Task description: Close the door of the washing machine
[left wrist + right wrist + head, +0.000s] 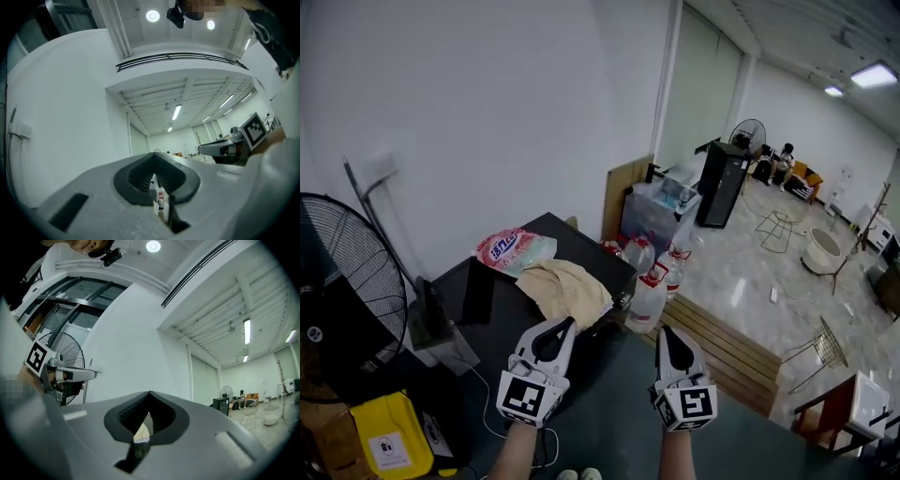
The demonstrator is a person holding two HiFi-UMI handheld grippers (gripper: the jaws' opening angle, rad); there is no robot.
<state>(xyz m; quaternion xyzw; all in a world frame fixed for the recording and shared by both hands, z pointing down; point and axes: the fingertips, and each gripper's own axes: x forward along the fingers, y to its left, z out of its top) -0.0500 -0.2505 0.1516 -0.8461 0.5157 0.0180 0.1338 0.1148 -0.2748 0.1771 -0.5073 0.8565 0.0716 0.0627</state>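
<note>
No washing machine door shows in any view. A dark-topped unit (487, 291) stands against the white wall, with a pink detergent bag (512, 248) and a beige cloth (567, 291) lying on it. In the head view, my left gripper (560, 330) and my right gripper (670, 336) are held side by side in front of it, raised and apart from everything. Both are shut with nothing between the jaws. In the left gripper view, the left gripper (153, 161) points at wall and ceiling. The right gripper (149, 399) does the same in the right gripper view.
A black standing fan (347, 281) and a yellow container (389, 436) are at the left, with a white box (441, 342) beside the unit. Large water bottles (649, 300) stand right of the unit by a low wooden platform (722, 342). A person (785, 161) sits far off.
</note>
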